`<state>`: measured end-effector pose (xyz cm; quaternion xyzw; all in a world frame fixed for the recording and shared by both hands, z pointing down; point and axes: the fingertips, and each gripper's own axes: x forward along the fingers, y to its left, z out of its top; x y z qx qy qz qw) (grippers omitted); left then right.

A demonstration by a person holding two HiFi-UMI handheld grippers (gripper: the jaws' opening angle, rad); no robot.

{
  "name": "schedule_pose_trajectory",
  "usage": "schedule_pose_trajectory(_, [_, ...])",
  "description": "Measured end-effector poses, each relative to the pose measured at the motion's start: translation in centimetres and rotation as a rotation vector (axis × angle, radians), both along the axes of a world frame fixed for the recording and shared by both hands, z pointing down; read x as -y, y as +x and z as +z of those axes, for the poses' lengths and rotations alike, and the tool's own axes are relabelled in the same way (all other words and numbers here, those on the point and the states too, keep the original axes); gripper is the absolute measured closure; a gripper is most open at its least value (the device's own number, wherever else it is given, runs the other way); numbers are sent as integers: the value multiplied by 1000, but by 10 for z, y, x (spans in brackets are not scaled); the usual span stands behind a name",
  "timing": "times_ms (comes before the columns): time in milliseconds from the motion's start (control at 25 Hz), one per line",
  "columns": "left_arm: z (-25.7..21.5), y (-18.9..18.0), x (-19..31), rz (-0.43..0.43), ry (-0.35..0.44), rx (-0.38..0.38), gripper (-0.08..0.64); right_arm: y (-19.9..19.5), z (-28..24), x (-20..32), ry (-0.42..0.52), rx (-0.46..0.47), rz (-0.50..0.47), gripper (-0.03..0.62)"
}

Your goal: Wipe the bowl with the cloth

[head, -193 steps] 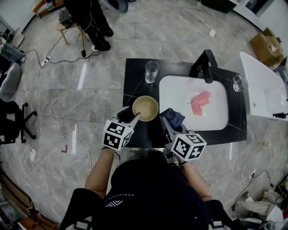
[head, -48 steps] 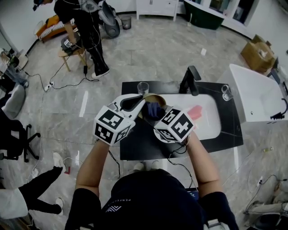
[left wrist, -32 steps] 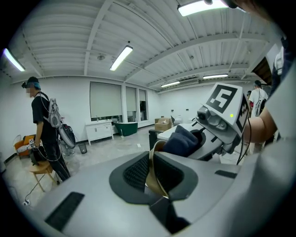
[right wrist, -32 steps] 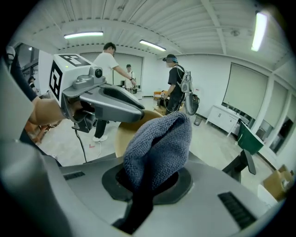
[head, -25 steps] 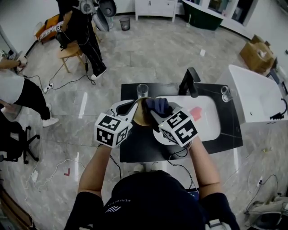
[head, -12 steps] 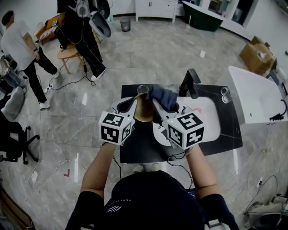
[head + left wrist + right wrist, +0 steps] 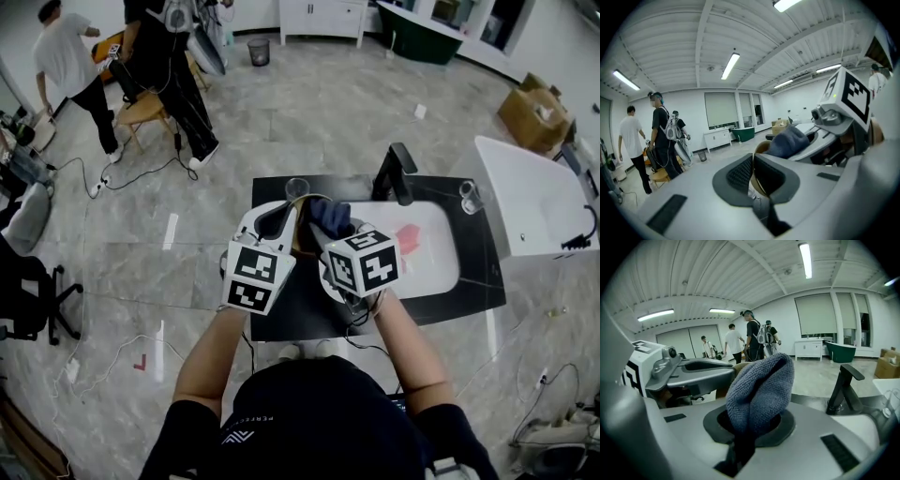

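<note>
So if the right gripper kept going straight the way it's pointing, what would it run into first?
Most likely the bowl. The cloth clamped in the right gripper leads, and the bowl's rim, held by the left gripper, sits just left of it. Depth is unclear, so it might slip past.

I have lifted the bowl off the counter and tipped it on edge; the cloth has since pulled back toward me.

In the head view, your left gripper and the cloth hide most of the bowl. The cloth covers the pads of your right gripper. The pink thing in the sink is too small to name.
</note>
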<state>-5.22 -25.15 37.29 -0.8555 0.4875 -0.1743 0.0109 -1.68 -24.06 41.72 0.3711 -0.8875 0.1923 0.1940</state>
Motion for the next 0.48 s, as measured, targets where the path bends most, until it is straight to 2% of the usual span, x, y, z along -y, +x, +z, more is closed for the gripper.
schedule_pose_trajectory(80, [-3,5,-3,18,19,28,543,2,1,3,-4,0,10,534])
schedule_pose_trajectory(480, [-11,24,-14,104,38,52,540,0,-1,5,-20,-34,-17,534])
